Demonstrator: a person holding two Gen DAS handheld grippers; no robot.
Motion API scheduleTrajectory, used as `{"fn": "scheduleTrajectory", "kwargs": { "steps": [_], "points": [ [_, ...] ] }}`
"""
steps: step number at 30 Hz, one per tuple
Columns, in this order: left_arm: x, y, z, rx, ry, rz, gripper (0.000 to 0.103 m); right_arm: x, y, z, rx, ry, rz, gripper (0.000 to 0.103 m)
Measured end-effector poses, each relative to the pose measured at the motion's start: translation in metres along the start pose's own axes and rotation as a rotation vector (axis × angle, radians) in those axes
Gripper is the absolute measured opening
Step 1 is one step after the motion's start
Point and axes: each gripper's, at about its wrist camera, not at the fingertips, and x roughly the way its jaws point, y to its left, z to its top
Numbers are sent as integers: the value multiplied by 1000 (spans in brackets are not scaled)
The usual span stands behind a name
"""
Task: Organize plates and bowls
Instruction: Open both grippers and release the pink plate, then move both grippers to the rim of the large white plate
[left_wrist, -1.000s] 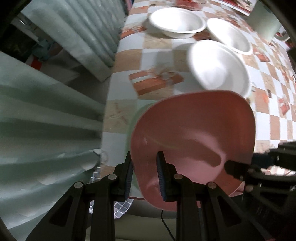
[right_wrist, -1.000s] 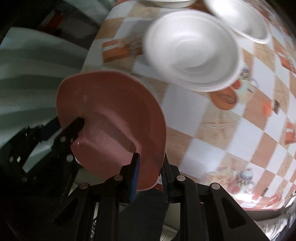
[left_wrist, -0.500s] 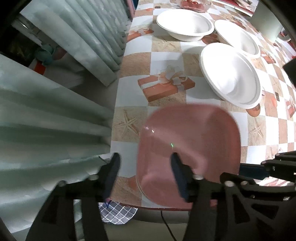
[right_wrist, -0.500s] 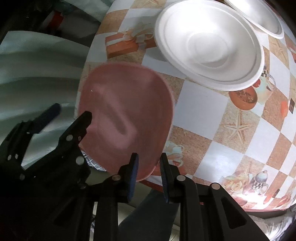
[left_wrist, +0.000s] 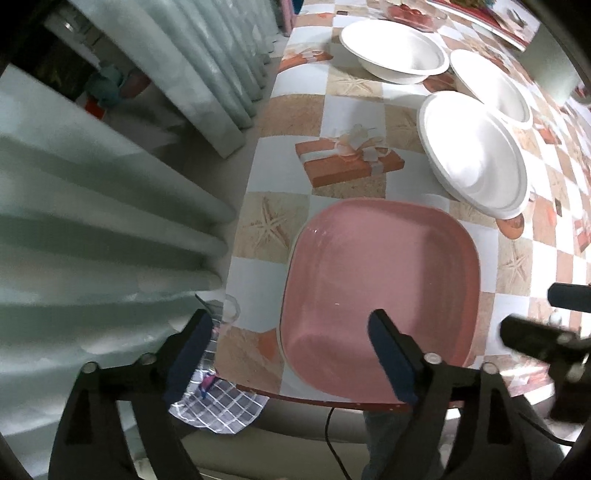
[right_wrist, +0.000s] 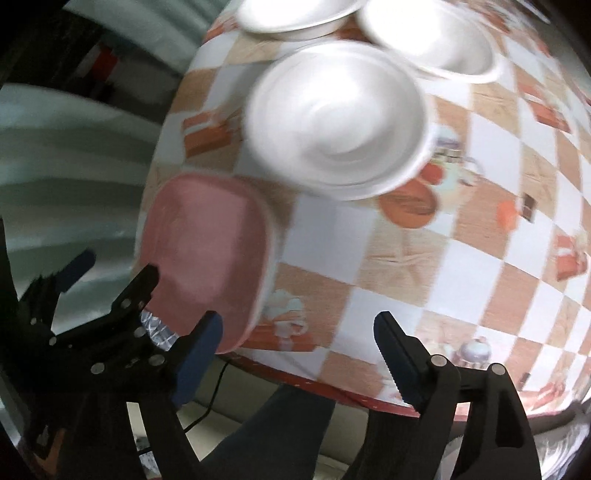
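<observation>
The pink plate (left_wrist: 380, 288) lay flat near the table's (left_wrist: 280, 114) near edge, freed as both sets of jaws had just been opening. Your left gripper (left_wrist: 291, 354) straddled its near left corner, touching nothing; your right gripper (right_wrist: 295, 354) hung empty just right of it. Beyond the fingers, nearer your right, sat the white bowl (left_wrist: 476, 151), likely next.
</observation>
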Motion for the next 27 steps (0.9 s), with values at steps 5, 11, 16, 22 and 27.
{"fn": "scheduleTrajectory", "kwargs": {
  "steps": [5,11,16,22,27],
  "points": [
    [1,4,1,-48,29,-76,90,-1,-32,-21,81,2,-15,85],
    [-7,8,15,-70,23,-133,90,4,-69,-35,212,21,-33,85],
    [-22,15,40,-85,-21,-140,90,-5,-86,-32,244,-12,-28,85],
    [-30,-3,68,-24,-59,-95,90,1,-82,-11,260,-51,-51,85],
    [-22,-33,92,59,-66,-43,90,1,-87,11,273,-74,-79,85]
  ]
}}
